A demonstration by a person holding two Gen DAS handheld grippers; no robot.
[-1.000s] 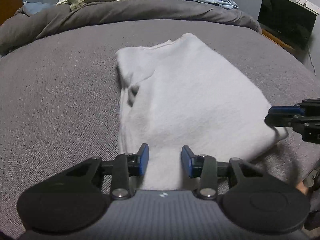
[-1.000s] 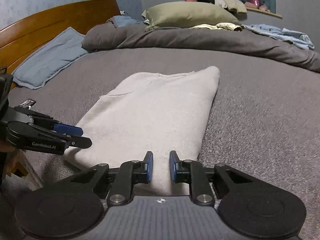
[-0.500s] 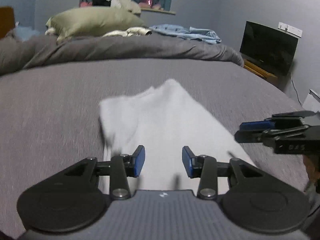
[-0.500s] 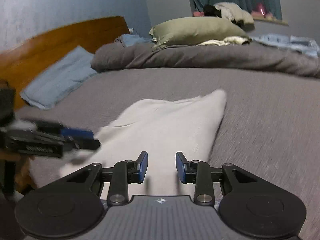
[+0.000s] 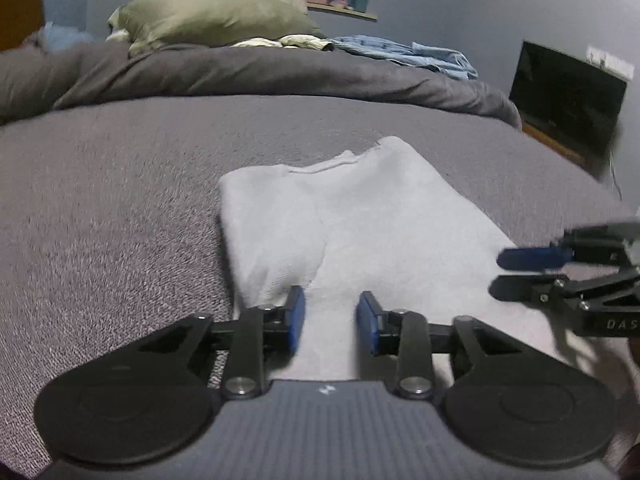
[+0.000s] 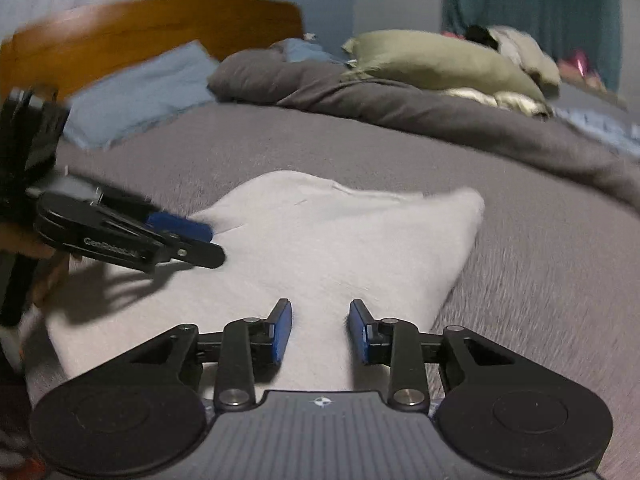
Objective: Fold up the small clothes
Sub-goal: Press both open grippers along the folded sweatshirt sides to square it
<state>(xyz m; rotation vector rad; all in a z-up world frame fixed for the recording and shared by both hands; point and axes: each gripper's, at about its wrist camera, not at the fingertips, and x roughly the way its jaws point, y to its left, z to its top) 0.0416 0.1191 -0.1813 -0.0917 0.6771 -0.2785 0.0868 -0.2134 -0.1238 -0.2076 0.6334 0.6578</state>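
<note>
Left wrist view: the left tongs stand with jaws parted, a clear gap between the blue pads, nothing held between them; they sit above the near edge of the white garment. The garment lies flat on the grey bedspread, folded lengthwise into a long panel, with a neckline seam visible at its far end and a fold edge running down its left portion. The right tongs enter from the right edge, seen side-on over the garment's right border, with a gap between the blue pad above and the black finger below, gripping nothing. Beyond lie a dark grey duvet, an olive pillow, blue clothing and a dark screen at the right wall. Right wrist view: the right tongs are likewise open, jaws well apart and empty, positioned over the near end of the white garment. The left tongs reach in from the left above the garment's left edge, casting a shadow on the cloth; from this side angle, how far they are open cannot be judged. In the background are a wooden headboard, a blue pillow, the olive pillow and the bunched duvet. Parts of this view are motion-blurred.
</note>
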